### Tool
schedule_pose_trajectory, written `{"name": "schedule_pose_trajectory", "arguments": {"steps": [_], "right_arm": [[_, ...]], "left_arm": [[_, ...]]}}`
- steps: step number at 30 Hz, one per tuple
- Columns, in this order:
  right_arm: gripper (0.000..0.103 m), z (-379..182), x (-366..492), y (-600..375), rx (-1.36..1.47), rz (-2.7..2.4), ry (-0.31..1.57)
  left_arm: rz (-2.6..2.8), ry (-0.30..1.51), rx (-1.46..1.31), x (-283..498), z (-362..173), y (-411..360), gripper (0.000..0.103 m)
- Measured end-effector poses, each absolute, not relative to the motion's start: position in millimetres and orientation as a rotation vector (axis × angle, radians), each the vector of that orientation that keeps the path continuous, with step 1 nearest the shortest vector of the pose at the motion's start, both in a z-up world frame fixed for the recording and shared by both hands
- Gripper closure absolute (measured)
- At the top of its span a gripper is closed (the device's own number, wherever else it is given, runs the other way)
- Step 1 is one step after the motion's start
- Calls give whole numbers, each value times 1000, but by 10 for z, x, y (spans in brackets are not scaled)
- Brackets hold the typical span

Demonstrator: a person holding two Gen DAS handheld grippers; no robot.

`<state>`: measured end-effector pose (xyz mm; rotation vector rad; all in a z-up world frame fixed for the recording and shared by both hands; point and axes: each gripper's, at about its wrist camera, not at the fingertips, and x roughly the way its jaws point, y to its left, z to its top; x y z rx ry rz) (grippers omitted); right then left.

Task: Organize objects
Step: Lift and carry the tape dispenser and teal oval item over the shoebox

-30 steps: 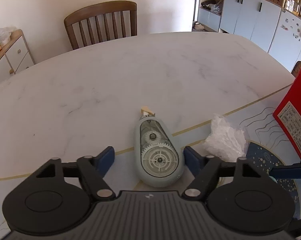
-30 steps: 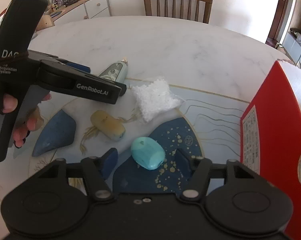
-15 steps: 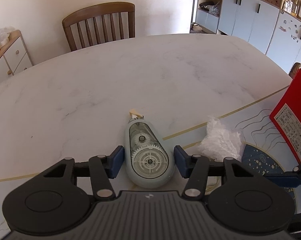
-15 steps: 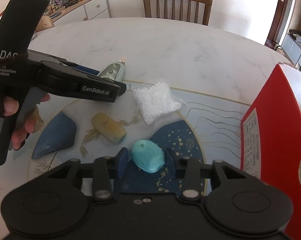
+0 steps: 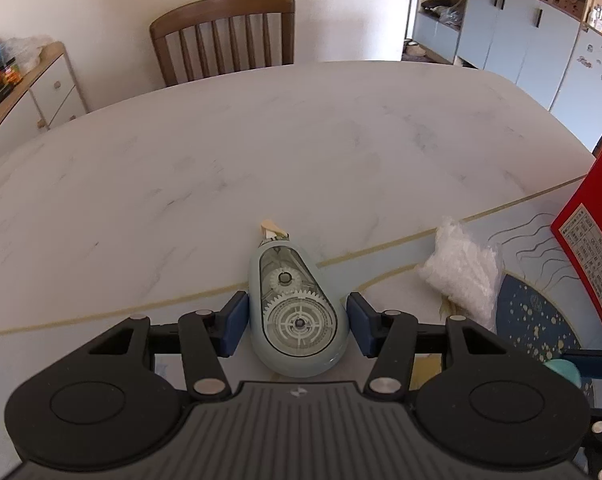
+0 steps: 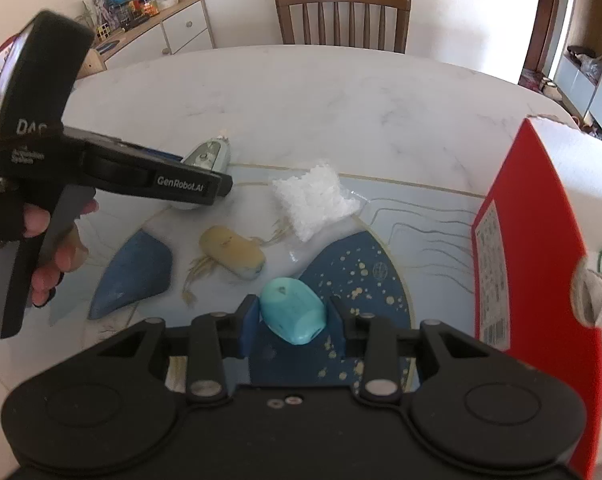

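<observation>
I have both grippers down over the printed mat [image 6: 401, 216], and I take the red box [image 6: 537, 248] at the mat's right edge as my landmark.

My left gripper [image 5: 297, 322] straddles the correction tape dispenser [image 5: 297, 312], the thing lying farthest from the red box, half off the mat's far-left border with its nozzle pointing away from me. The blue pads sit tight against its widest part, one on each flank, so I read it as clamped. Gripping across the round belly rather than the narrow nose gives the pads the flattest bearing and keeps the tip clear.

My right gripper [image 6: 293, 316] is closed on the turquoise sharpener [image 6: 293, 314], which sits on the dark blue disc of the mat, near the red box and just left of it. The pads touch both its sides, and it lies slightly skewed between them.

Between those two, going away from the red box, lie the bag of white pellets [image 6: 313, 204] and then the yellowish eraser [image 6: 233, 252]; neither is touched. I judge the red box to be the likely container, as it stands open-mouthed beside the mat, though I cannot see inside. Neither item looks lifted yet, so I would raise each one straight up first, to keep the skewed sharpener from twisting out.
</observation>
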<state>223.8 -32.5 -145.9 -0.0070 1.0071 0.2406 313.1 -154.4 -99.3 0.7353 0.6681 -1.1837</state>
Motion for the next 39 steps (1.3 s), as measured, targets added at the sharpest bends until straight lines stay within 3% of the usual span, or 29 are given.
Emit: {"name": "schedule_pose_trajectory", "arguments": {"steps": [17,39], "right_arm": [[68,-859,1758,-521,45,226,970],[68,-254,1183,-1507,86,201,846]], "left_arm": [[-1220,674,689,2886,-408,-1058,50],[-1440,574,668,1299,366,-850,50]]}}
